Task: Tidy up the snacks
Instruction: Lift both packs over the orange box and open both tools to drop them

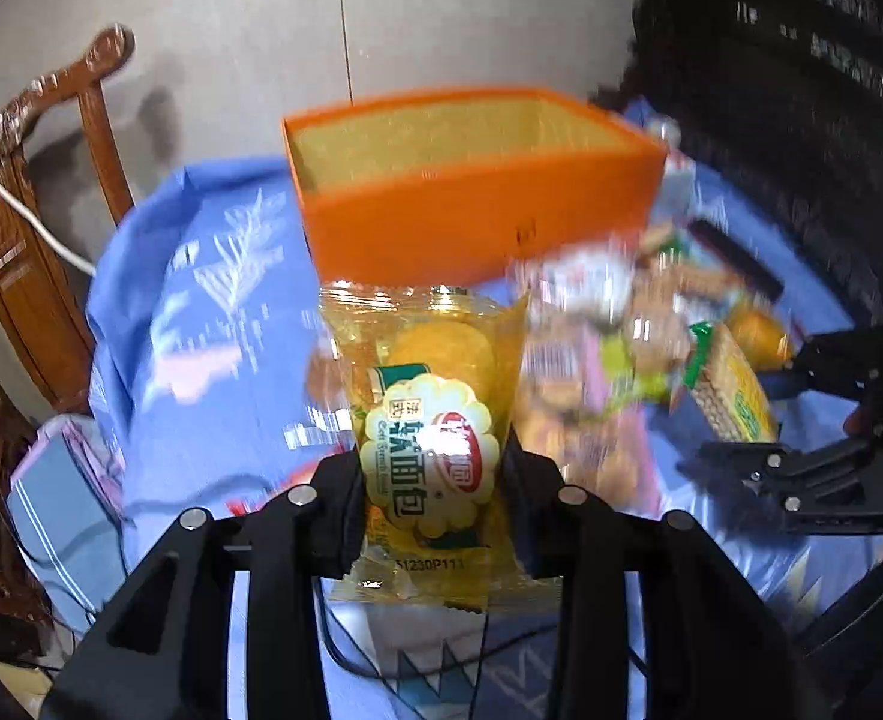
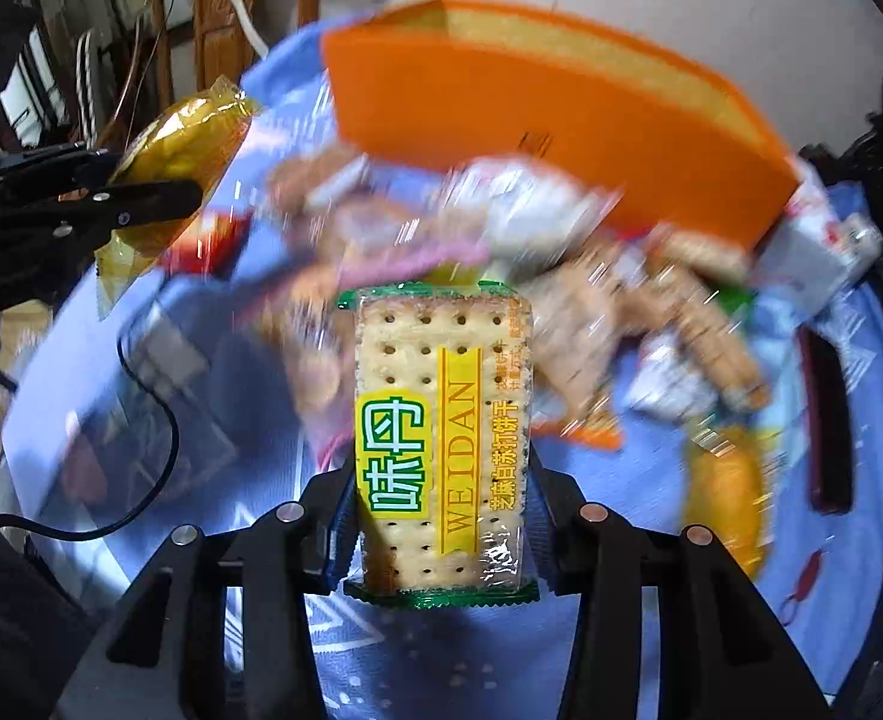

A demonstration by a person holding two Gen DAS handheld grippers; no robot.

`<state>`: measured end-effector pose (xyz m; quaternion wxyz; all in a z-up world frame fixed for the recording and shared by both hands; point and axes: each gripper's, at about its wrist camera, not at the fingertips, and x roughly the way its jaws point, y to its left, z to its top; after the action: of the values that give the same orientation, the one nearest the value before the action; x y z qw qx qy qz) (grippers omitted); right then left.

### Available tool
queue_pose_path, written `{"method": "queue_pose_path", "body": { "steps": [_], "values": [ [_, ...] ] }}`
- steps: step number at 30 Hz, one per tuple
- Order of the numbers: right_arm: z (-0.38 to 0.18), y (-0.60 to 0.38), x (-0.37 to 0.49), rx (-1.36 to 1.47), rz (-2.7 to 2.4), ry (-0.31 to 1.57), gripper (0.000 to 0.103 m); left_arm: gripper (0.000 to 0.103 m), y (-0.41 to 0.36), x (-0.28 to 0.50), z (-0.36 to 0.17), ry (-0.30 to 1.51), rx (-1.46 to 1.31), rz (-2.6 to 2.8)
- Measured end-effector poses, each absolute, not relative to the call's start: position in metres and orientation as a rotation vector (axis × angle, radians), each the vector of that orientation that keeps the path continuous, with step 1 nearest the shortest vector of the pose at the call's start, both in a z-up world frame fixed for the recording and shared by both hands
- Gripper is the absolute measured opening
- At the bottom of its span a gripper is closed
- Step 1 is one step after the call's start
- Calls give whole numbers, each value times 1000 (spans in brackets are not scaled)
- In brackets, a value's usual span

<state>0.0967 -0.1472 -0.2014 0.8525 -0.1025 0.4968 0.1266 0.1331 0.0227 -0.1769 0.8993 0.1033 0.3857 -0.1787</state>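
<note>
- snacks: two packs are in hand at once, both clear of the blue cloth (image 1: 159, 360); the rest lie in a loose pile (image 2: 501, 252) mid-frame in the right wrist view, just below the orange box (image 1: 471, 222).
- left gripper (image 1: 432, 480) is pinched on the yellow bread pack (image 1: 435, 408), pads on its two side edges, pack at lower centre of the left wrist view with the box wall right above it.
- right gripper (image 2: 441, 492) is pinching the cracker pack (image 2: 441, 438) the same way, across its width, at lower centre of its own view.
- step, as i read it: pickup is done and the carry to the box is on. background is smeared in both views, so box contents cannot be told.
- next move calls for bringing each pack over the box's open top, upper centre in both frames, clearing the near rim, then spreading the jaws.
- caution: both grippers converge on one box; i would stagger the drops.
</note>
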Motion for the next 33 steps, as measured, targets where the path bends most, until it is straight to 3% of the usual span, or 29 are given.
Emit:
{"method": "queue_pose_path", "body": {
  "steps": [13, 14, 15, 16, 17, 23, 33],
  "values": [
    [-53, -183, 231, -119, 172, 651, 47, 37, -5, 279, -57, 622, 103, -361],
    [-48, -185, 239, -114, 174, 645, 48, 41, -9, 289, -52, 625, 103, -354],
    [-43, -187, 252, -110, 178, 643, 56, 67, -13, 301, -45, 637, 101, -332],
    [-39, -187, 261, -117, 171, 644, 81, 84, -15, 308, -40, 643, 98, -297],
    [-34, -185, 265, -129, 140, 636, 87, 99, -14, 310, -33, 627, 86, -237],
    [-27, -197, 232, -60, 146, 587, 89, 99, 4, 285, -34, 599, 54, -227],
    [-118, -252, 135, -35, 21, 869, 89, 99, 29, 205, -126, 800, 91, -270]
  ]
}}
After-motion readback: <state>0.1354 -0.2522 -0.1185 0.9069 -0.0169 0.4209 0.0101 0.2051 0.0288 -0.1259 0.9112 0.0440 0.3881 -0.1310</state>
